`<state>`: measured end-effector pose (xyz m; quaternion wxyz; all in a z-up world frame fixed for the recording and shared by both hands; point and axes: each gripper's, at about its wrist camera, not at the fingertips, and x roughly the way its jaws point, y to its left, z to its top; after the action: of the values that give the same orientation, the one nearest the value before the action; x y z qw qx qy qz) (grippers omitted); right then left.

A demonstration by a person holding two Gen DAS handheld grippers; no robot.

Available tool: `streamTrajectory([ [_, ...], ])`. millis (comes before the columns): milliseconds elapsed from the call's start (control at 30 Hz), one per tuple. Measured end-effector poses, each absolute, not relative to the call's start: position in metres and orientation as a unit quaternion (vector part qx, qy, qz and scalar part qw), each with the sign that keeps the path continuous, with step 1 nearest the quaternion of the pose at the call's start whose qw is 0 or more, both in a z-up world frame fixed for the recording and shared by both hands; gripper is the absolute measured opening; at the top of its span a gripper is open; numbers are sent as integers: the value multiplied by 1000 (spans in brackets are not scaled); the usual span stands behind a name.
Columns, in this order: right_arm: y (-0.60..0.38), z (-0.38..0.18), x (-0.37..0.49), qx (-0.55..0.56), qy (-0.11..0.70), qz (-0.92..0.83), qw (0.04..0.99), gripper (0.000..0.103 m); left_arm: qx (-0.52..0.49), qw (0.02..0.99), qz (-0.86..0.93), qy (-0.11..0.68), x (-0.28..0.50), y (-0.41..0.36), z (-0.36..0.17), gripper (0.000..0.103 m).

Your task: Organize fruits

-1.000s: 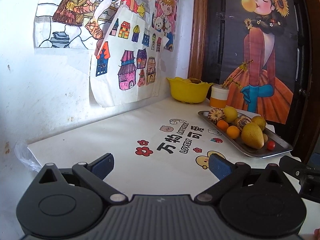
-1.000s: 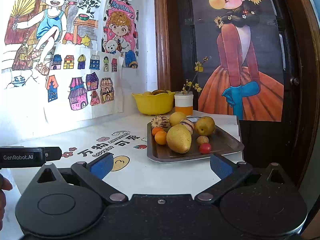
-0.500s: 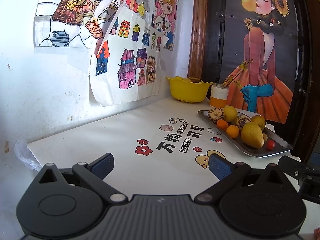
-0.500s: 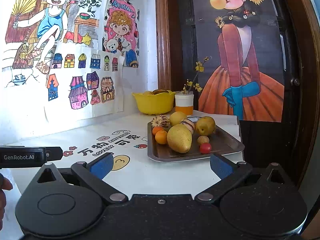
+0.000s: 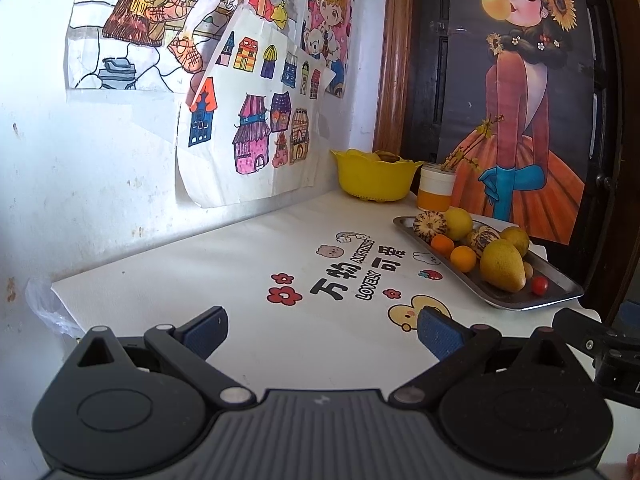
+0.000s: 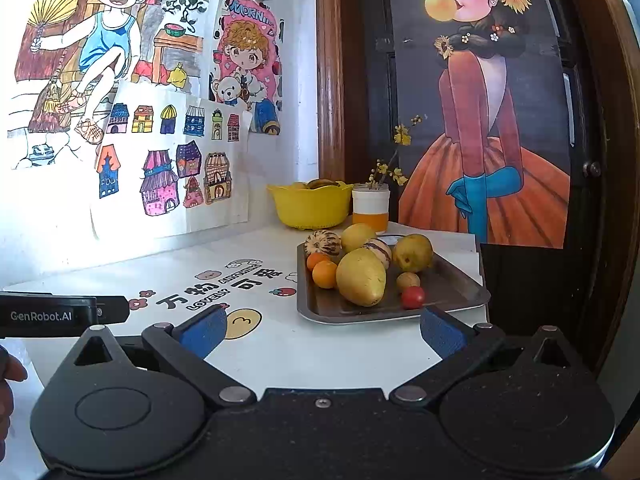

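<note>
A steel tray [image 6: 448, 292] [image 5: 560, 286] on the white table holds several fruits: a big yellow mango [image 6: 360, 277] [image 5: 502, 265], two small oranges [image 6: 325, 274], striped melons [image 6: 322, 242], a pear [image 6: 413, 253] and a cherry tomato [image 6: 413, 297]. Behind it a yellow bowl [image 6: 310, 205] [image 5: 374, 178] has fruit in it. My right gripper [image 6: 320, 330] hangs open just in front of the tray. Open too, my left gripper [image 5: 320, 330] hovers over the table's printed middle, left of the tray. Both are empty.
A white and orange cup [image 6: 370, 208] with a flower sprig stands next to the bowl. Drawings cover the wall on the left, and a dark door with a poster is behind. The table edge drops off right of the tray. A hand [image 6: 8, 384] shows at left.
Both views have crept slightly; the tray sits a touch lower and nearer in the left wrist view. The grippers stay open.
</note>
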<state>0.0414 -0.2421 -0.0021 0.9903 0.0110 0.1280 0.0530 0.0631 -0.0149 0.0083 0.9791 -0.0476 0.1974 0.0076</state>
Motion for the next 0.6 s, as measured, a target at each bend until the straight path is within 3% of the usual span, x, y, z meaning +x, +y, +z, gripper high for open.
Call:
streamTrajectory([
  [600,-244,-2,43,4,132,61,989,102,-52,978,10,202,63,-13,7,103],
])
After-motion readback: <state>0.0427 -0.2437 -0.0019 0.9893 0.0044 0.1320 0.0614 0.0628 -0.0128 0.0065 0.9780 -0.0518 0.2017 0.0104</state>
